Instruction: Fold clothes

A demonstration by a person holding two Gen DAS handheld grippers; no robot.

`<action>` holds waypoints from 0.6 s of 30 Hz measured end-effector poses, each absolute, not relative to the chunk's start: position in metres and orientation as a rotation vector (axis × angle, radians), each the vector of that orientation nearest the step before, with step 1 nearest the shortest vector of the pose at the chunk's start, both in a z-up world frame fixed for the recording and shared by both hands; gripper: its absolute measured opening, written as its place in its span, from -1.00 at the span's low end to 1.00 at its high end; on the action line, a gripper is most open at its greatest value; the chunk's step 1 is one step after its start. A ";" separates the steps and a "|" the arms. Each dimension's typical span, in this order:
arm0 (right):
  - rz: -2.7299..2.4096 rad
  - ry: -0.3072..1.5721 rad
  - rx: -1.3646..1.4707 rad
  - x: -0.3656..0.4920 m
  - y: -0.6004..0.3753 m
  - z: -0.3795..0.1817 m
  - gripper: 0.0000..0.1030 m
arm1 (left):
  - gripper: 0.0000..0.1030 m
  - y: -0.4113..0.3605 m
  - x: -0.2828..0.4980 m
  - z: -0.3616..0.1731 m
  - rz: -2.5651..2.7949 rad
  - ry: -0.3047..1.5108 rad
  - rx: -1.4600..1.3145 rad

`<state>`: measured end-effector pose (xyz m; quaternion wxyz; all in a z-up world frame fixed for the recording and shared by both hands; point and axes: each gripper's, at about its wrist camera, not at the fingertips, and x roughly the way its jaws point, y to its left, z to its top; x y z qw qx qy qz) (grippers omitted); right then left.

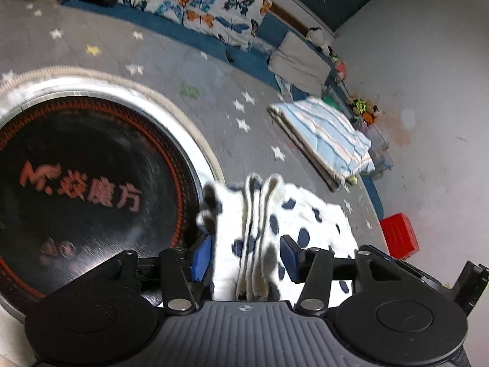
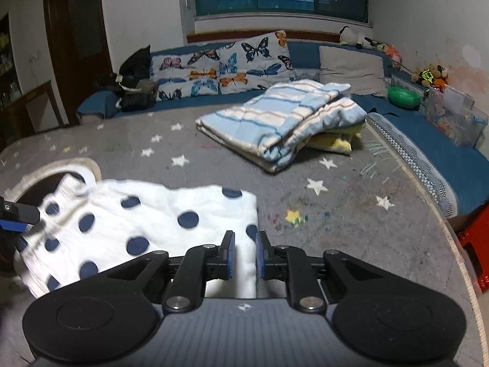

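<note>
A white garment with dark blue dots (image 2: 143, 220) lies folded on the grey star-patterned table (image 2: 351, 214). In the left wrist view the garment (image 1: 305, 214) runs between the pads of my left gripper (image 1: 246, 257), whose jaws stand wide apart around its bunched folded edges. My right gripper (image 2: 245, 255) is nearly closed, its blue pads pinching the garment's right edge. The left gripper's fingertip (image 2: 18, 214) shows at the garment's far left in the right wrist view.
A folded blue-and-white striped cloth (image 2: 284, 122) lies further back on the table, also seen in the left wrist view (image 1: 324, 140). A round black induction plate (image 1: 82, 189) is set in the table. Butterfly cushions (image 2: 223, 67) and a red stool (image 1: 398, 235) border it.
</note>
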<state>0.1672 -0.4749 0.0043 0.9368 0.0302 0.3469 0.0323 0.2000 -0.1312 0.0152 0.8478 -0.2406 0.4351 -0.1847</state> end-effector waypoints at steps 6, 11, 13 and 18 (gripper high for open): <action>0.101 0.704 0.111 0.179 -0.473 0.011 -0.69 | 0.00 -0.137 0.202 0.035 -0.424 0.857 -0.496; 0.141 0.724 0.125 0.197 -0.462 0.006 -0.51 | -0.06 -0.156 0.213 0.034 -0.491 0.856 -0.486; 0.154 0.732 0.124 0.204 -0.457 0.003 -0.36 | -0.11 -0.162 0.221 0.029 -0.507 0.871 -0.488; 0.164 0.751 0.121 0.220 -0.450 -0.005 -0.18 | -0.19 -0.172 0.237 0.013 -0.510 0.908 -0.496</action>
